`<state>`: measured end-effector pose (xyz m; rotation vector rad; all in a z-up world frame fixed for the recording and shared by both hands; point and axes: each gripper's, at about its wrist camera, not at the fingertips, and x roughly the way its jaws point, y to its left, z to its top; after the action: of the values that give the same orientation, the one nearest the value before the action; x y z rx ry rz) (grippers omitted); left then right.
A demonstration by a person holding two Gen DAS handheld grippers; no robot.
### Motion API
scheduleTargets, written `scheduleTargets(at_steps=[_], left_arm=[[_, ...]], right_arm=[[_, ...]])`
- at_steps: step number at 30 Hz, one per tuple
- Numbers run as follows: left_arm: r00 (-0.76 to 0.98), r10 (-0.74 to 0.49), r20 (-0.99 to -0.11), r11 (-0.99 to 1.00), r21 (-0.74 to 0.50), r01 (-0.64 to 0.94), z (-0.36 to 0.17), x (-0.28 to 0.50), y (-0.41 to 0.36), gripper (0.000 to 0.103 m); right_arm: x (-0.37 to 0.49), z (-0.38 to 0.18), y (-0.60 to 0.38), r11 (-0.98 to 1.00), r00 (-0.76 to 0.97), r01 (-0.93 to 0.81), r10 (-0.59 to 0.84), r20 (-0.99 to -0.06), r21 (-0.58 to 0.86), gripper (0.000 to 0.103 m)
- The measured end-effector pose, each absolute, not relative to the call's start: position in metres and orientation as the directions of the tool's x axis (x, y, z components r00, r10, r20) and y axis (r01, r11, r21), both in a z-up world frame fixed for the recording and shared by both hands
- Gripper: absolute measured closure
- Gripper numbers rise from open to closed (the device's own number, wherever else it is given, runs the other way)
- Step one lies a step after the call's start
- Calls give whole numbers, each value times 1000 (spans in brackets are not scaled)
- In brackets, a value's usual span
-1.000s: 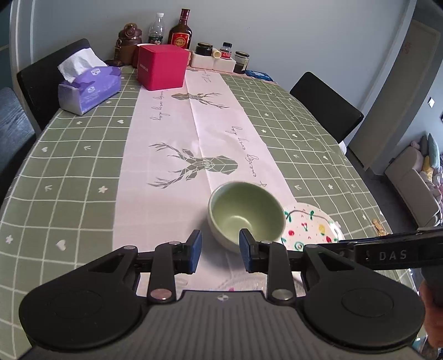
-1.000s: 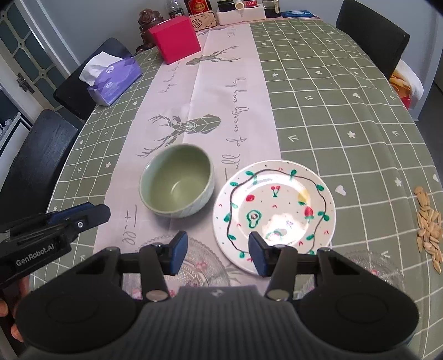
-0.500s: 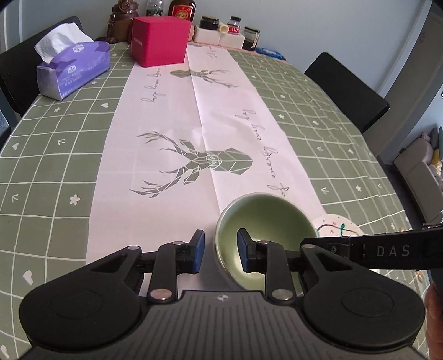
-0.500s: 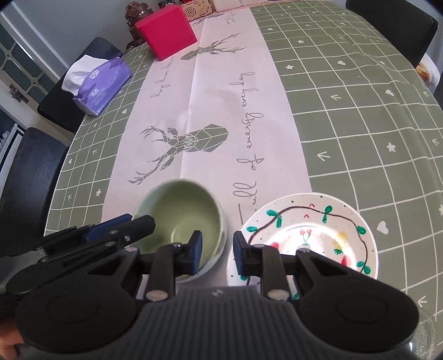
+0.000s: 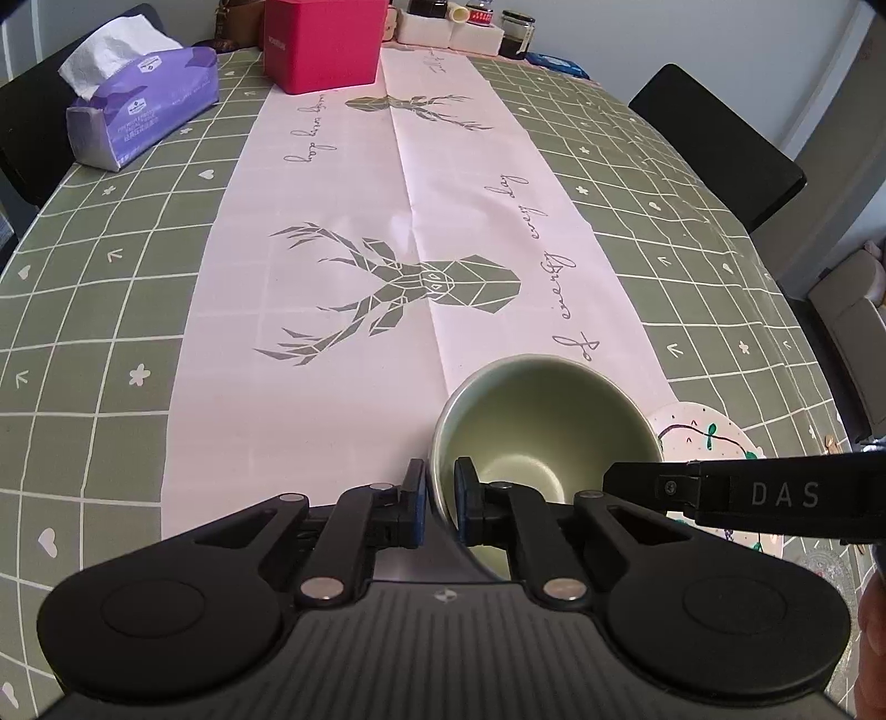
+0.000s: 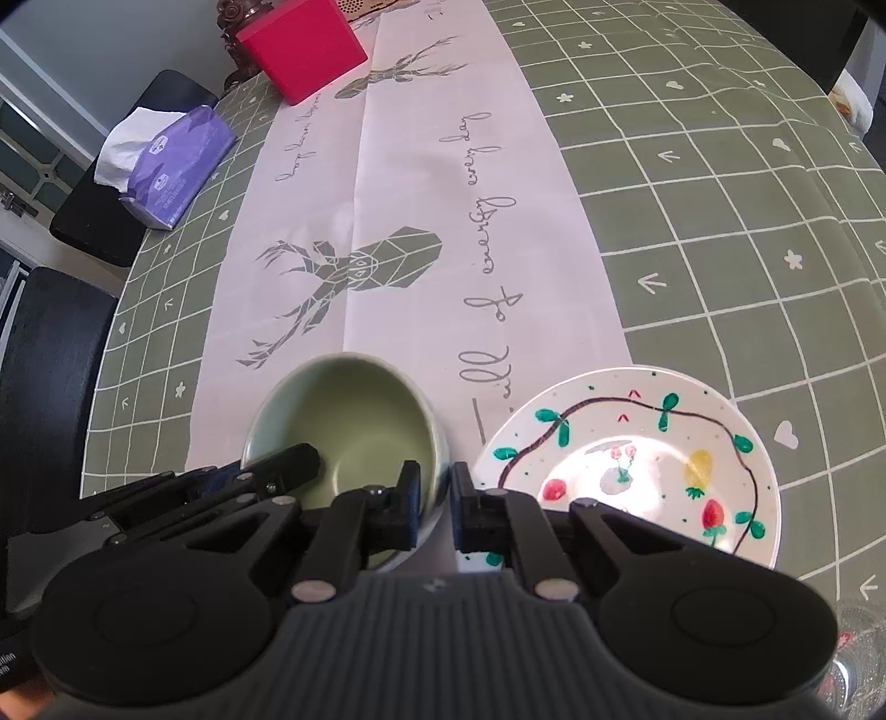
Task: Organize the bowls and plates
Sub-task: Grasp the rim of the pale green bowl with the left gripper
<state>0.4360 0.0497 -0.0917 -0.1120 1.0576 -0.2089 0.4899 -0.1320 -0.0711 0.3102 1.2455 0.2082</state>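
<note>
A: Both claws tip steeply down at the counter (image 5: 111,310); the left claw (image 5: 440,501) is clamped on the bowl (image 5: 545,426) rim at about 7 o'clock of the bowl, one finger outside the wall, one inside.

B: And the right claw (image 6: 434,507)?

A: Clamped too, on the same bowl (image 6: 343,421), at its 4 o'clock edge; its left finger sits inside, its right finger in the gap beside the plate (image 6: 631,459).

B: Where do the dishes lie?

A: Bowl on the pale runner (image 5: 343,221); plate just beside it at 3 o'clock, on the green check.

B: What differs between views?

A: The right view shows the whole painted plate and a glass dish (image 6: 853,664) at 5 o'clock; the left view shows only a sliver of plate (image 5: 703,432) behind the other claw's arm, but adds jars (image 5: 518,41) at 12 o'clock; both show the tissues (image 5: 144,105) and red box (image 5: 324,41).
</note>
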Motion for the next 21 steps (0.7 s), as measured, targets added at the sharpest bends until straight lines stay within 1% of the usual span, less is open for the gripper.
scheduleTargets(at_steps=[6, 11, 17, 21], left_arm=[[467, -201, -861, 980, -173, 104, -87, 435, 49, 94], [477, -191, -858, 982, -163, 100, -70, 425, 52, 94], [490, -174, -854, 985, -151, 87, -43, 395, 57, 94], [485, -161, -859, 986, -157, 49, -27, 365, 62, 95]], right_arm=[[488, -71, -132, 938, 302, 26, 323, -897, 346, 96], [481, -60, -129, 935, 307, 5, 337, -890, 356, 97], [454, -33, -122, 936, 316, -39, 344, -884, 351, 97], [424, -18, -121, 927, 313, -68, 370, -874, 368, 97]])
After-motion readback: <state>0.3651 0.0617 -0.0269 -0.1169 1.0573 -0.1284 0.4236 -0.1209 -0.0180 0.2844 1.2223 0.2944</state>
